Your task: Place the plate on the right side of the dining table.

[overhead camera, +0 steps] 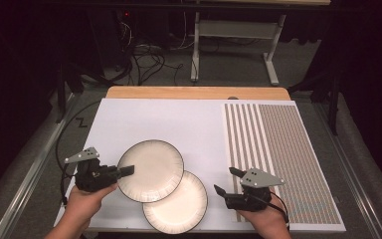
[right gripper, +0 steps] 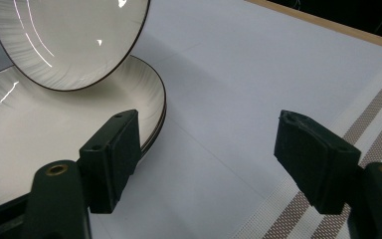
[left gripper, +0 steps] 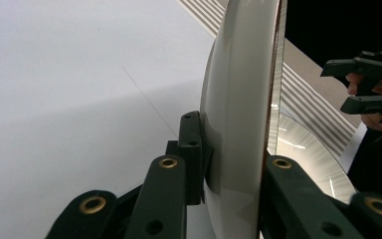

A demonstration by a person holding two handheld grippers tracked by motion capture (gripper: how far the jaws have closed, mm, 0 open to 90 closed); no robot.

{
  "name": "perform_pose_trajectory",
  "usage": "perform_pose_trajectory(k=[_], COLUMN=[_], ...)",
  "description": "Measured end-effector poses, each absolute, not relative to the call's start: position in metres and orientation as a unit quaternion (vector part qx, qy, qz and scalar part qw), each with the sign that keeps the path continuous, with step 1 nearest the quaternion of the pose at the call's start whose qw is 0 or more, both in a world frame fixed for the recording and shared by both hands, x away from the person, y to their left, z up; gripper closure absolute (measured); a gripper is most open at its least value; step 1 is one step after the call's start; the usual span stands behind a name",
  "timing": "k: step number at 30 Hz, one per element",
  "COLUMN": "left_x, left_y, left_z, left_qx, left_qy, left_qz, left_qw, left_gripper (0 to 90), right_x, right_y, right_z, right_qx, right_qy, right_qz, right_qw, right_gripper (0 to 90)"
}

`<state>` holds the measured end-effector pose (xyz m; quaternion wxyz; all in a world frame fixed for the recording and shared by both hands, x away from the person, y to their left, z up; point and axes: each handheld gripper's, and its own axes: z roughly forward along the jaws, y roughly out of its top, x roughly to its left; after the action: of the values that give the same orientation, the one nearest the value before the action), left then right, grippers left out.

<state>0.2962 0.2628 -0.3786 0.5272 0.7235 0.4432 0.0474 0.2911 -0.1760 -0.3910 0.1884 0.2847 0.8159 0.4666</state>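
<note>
Gripped at its nine-o'clock rim by the shut left gripper (overhead camera: 125,171), the upper plate (overhead camera: 151,169) is held over the lower plate (overhead camera: 179,204), unstacked, while the right gripper (overhead camera: 224,183) is kept open and empty.

Left gripper (overhead camera: 127,171): clamped on left rim of upper plate (overhead camera: 150,170)
Lower plate (overhead camera: 179,205): near, partly under upper plate
Right gripper (overhead camera: 226,181): jaws apart, right of lower plate, holding nothing

No writing to read here: no label, brand, number or sign stands out on anything across the frames, top to bottom, left to right.
</note>
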Motion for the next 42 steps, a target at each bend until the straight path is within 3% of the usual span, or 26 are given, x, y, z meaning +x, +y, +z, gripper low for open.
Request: perform_pose_trajectory(k=[17, 24, 42], left_x=[0.289, 0.285, 0.277], left_y=[0.259, 0.262, 0.259], left_z=[-0.386, -0.389, -0.388], left_qx=[0.713, 0.706, 0.714], left_qy=[0.408, 0.407, 0.379], left_qz=[0.107, 0.113, 0.144], left_qw=[0.56, 0.569, 0.571], left_gripper=[79.0, 78.8, 78.6], right_x=[0.292, 0.29, 0.294], right_y=[-0.189, -0.191, -0.176], right_z=[-0.39, -0.389, -0.382], right_qx=[0.3, 0.3, 0.301], right_qy=[0.803, 0.796, 0.78], right_qz=[0.476, 0.482, 0.503], right_qw=[0.2, 0.212, 0.221], right_gripper=[12.2, 0.9, 1.0])
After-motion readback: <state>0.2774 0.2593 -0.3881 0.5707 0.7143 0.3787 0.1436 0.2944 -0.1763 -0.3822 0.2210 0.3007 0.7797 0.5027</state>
